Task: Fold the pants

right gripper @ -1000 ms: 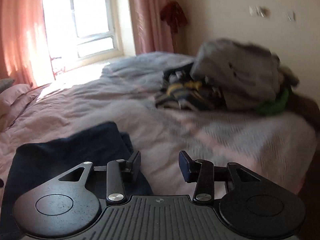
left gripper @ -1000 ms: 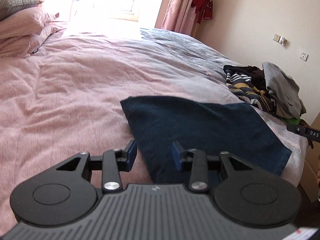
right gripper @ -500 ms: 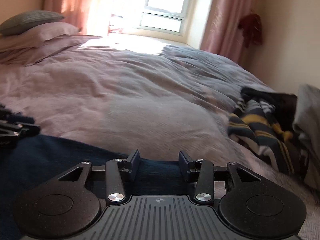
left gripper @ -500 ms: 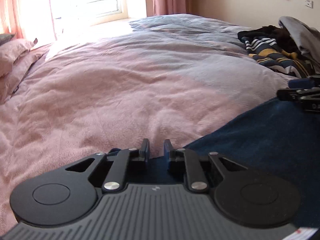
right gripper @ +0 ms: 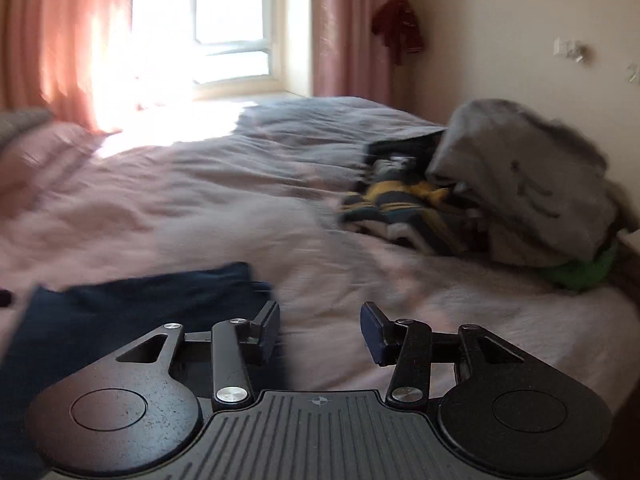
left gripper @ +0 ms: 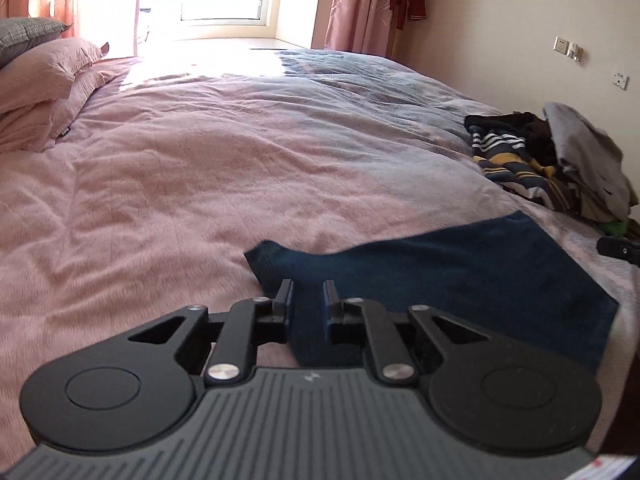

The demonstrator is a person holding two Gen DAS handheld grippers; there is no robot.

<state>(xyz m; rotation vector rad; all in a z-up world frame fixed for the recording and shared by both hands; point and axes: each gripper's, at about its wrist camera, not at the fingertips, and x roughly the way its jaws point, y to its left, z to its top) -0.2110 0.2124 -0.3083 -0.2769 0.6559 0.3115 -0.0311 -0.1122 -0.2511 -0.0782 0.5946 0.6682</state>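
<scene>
Pants (left gripper: 460,280) run rightward from the left gripper (left gripper: 308,300), whose narrowed jaws seemingly pinch their near-left corner. Right gripper (right gripper: 320,328) hangs apart, empty, cloth at its left.

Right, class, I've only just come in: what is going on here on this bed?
A person holding a gripper in each hand is folding dark blue pants on a pink bed. The left gripper has just been closing, with a fold of the pants near their left corner between its fingers. The right gripper is open over the bedcover beside the pants, holding nothing. A pile of other clothes waits further right.
</scene>
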